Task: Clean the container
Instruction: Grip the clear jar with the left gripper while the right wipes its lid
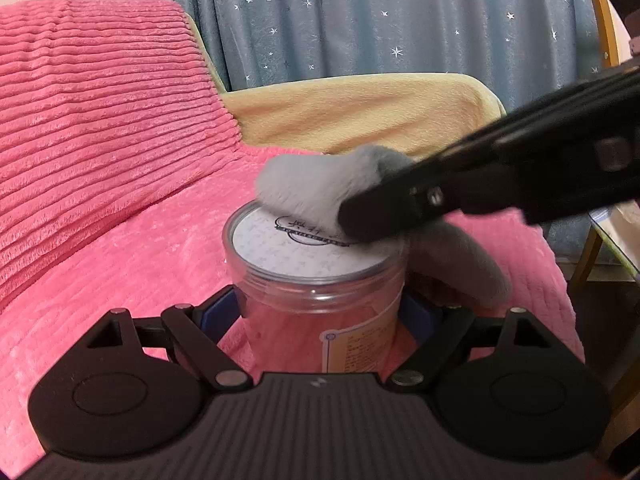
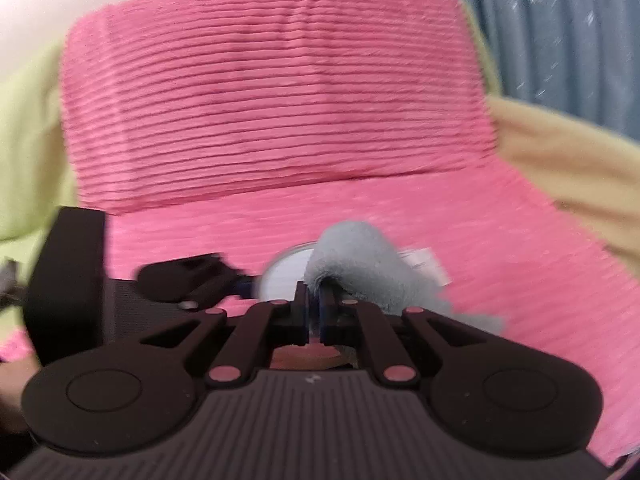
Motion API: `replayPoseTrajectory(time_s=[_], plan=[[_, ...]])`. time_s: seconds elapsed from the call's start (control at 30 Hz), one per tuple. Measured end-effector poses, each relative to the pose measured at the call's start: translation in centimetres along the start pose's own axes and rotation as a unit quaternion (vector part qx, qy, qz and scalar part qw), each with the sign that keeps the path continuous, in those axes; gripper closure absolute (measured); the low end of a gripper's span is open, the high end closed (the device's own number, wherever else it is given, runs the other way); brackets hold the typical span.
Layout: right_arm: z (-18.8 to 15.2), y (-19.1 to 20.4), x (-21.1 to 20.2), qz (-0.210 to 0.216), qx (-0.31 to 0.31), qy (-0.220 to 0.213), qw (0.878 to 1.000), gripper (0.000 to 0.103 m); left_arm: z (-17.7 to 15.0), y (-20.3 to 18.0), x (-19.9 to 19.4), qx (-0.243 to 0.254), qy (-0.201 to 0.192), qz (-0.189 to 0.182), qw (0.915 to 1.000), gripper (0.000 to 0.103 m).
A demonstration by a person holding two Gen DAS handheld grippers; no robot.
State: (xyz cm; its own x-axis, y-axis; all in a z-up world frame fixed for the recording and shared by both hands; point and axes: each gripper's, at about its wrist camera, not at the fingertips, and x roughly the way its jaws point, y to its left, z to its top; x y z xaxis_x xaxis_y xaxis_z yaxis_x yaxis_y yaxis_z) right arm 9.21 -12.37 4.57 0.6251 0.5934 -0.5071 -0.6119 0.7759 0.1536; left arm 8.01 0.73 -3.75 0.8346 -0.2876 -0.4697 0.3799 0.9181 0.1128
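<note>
A clear plastic container [image 1: 320, 312] with a white printed lid [image 1: 304, 252] stands upright on the pink blanket. My left gripper [image 1: 320, 308] is shut on its body, one blue pad on each side. A grey fluffy cloth [image 1: 312, 188] lies bunched on the far right part of the lid. My right gripper [image 1: 360, 216] comes in from the right, shut on the cloth, its tip over the lid's edge. In the right wrist view the right gripper [image 2: 314, 304] pinches the cloth [image 2: 356, 260] between nearly closed jaws, with the lid [image 2: 284, 276] just beyond and the left gripper [image 2: 192, 276] at the left.
A pink ribbed cushion [image 1: 100, 120] leans at the back left on a pink blanket [image 1: 140, 272]. A yellow cover [image 1: 360, 112] and a blue starred curtain [image 1: 400, 20] lie behind. A wooden chair frame [image 1: 600, 40] stands at the right.
</note>
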Motion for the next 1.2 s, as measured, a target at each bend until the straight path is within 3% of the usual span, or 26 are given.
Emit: replayPoseTrajectory(time_s=[0.1,0.97,1.2], plan=[[0.2,-0.4,0.4,0.049,0.038,0.006,0.998,0.099,0.0,-0.2,-0.2,0.001,-0.001,0.001,1.0,0.018],[0.6,-1.2,0.7,0.074,0.096,0.001,0.993,0.1,-0.1,-0.2,-0.4,-0.004,0.002,-0.001,1.0,0.018],[1.6,-2.5,3.5,0.095,0.124,-0.005,0.988,0.102,0.0,-0.4,-0.5,-0.003,0.004,0.001,1.0,0.018]])
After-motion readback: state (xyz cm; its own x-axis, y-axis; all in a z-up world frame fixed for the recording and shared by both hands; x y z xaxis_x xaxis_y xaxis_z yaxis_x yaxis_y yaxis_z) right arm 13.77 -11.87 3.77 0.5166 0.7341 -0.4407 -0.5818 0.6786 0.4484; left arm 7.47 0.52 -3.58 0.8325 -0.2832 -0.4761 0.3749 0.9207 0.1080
